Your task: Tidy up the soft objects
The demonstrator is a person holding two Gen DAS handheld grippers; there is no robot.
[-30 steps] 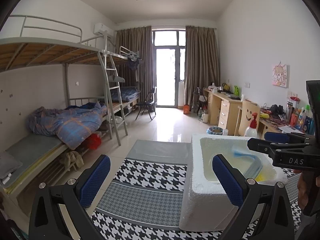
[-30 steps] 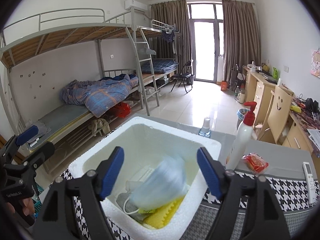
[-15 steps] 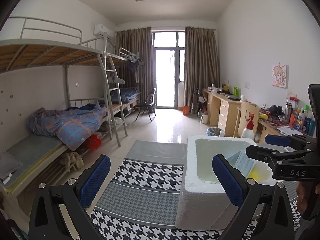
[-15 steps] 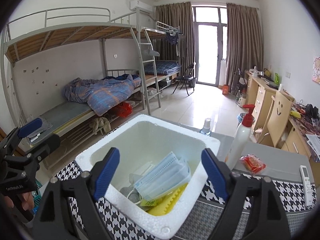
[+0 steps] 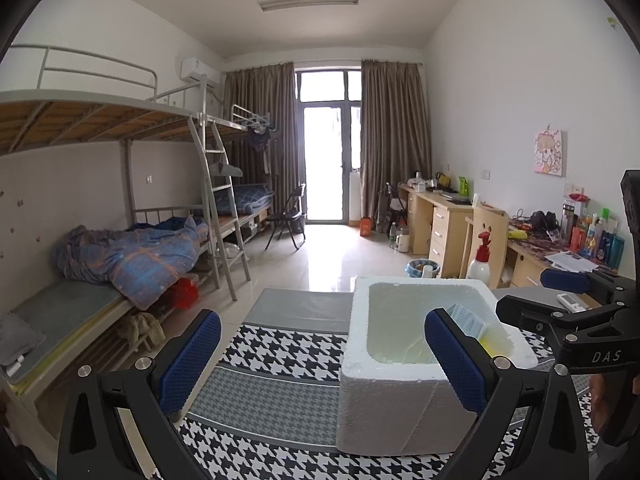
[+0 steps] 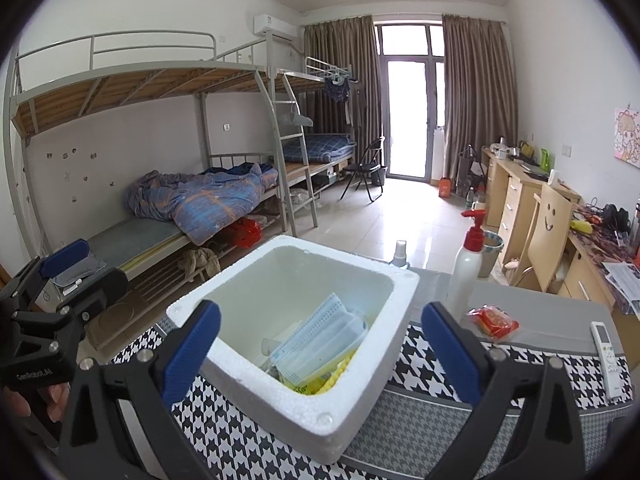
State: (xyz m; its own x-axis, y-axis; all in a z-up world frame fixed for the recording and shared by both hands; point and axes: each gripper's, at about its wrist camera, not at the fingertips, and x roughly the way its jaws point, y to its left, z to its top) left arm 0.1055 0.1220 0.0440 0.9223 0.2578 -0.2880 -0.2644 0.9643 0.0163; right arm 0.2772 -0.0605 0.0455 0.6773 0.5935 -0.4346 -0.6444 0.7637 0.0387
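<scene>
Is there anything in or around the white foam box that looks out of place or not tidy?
Nothing is spilled or damaged. The face masks lie tilted in the foam box, leaning over the yellow sponge in one corner. A red packet lies on the table beside the pump bottle.

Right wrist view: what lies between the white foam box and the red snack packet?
The white pump bottle with a red top stands between the white foam box and the red snack packet, seen in the right wrist view.
</scene>
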